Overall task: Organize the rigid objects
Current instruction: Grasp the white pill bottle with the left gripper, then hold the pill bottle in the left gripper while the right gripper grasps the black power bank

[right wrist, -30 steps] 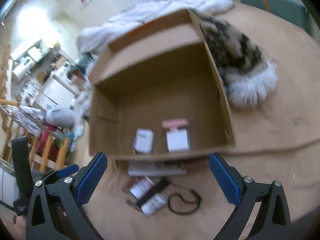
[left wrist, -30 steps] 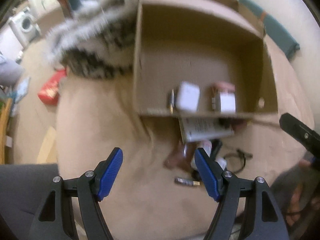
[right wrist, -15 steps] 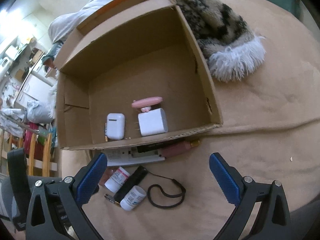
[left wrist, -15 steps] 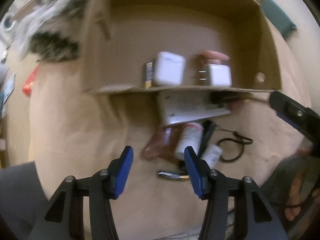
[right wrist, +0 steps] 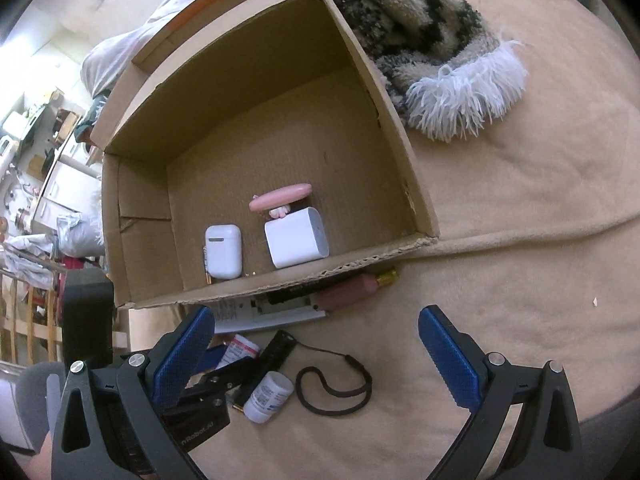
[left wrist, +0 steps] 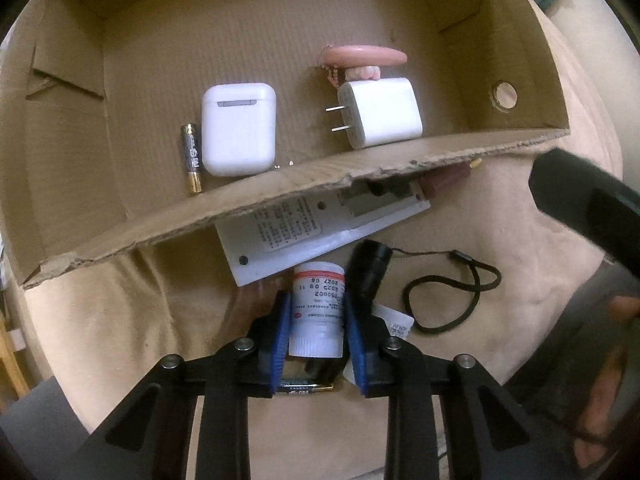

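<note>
Left wrist view is showing the left gripper (left wrist: 316, 320) with jaws clenching a white bottle (left wrist: 318, 312) lying just outside the box (left wrist: 280, 196), beside a flashlight (left wrist: 370, 270). Inside the box are lying an earbud case (left wrist: 239, 128), charger (left wrist: 380, 113) and battery (left wrist: 192, 158). The right gripper (right wrist: 316, 360) is hanging with jaws released, near the box.

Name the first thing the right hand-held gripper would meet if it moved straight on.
Probably the black lanyard loop on the tan cover; the right hand-held gripper stands open. Depth is unclear.
</note>
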{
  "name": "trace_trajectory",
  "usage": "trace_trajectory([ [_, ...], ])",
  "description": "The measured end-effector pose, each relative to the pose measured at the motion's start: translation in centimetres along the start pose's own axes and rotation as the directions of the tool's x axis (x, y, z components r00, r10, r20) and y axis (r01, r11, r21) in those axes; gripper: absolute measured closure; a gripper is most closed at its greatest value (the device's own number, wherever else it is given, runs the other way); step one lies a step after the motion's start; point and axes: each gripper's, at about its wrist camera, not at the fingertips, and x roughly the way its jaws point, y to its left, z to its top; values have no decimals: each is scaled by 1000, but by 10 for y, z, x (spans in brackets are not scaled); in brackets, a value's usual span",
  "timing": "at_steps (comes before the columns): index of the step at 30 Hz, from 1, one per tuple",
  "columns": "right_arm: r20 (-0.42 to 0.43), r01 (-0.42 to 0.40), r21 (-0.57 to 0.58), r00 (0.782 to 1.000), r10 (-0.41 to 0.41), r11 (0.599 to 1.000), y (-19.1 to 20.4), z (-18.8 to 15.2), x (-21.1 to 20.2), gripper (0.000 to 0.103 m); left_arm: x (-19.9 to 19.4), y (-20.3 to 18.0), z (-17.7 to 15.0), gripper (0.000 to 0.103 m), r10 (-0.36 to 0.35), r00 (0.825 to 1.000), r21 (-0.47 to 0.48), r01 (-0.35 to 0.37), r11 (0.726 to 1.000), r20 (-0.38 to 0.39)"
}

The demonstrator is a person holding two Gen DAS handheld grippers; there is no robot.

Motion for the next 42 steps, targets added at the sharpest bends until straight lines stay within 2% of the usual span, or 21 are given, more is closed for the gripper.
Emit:
trace_trajectory([
  [3,-11,-33,29,999,33,999,-7,0,0,0,-11,6,-10,79,-11,1000,-25,12,1000,16],
  [6,-33,-72,95,997,75,993,-19,2,2,0,-36,23,-23,79,-28,997,-83,33,996,68],
  [12,-100,-80,176,990,99,981,-33,6,19,0,-76,69,-54,79,1,984,-218,39,975,177],
  [16,-140,-45,94,988,58,995,-22,13,24,0,-89,90,-60,79,38,973,-266,25,964,228],
  [18,-170,-2,13,985,4,1000,-12,16,31,0,-89,97,-59,79,18,973,-294,52,954,231],
  [21,-234,49,-114,969,-75,992,3,16,50,0,-85,103,-55,79,-2,972,-330,81,941,234],
  [24,-242,86,-206,961,-136,975,19,13,69,0,-85,101,-54,79,-12,970,-336,95,937,243],
  [29,-208,88,-281,967,-150,956,39,19,86,0,-84,95,-53,79,-12,970,-332,95,938,243],
  [34,-218,57,-243,969,-112,968,35,28,100,0,-82,98,-52,79,-19,971,-343,102,934,238],
  [35,-234,44,-235,967,-100,971,34,27,104,17,-83,98,-51,79,-17,971,-346,101,933,238],
  [39,-222,49,-272,969,-112,961,41,23,102,17,-82,100,-50,79,-12,972,-353,97,930,235],
  [42,-217,24,-264,973,-84,964,44,21,97,17,-81,101,-50,79,1,972,-354,84,931,234],
])
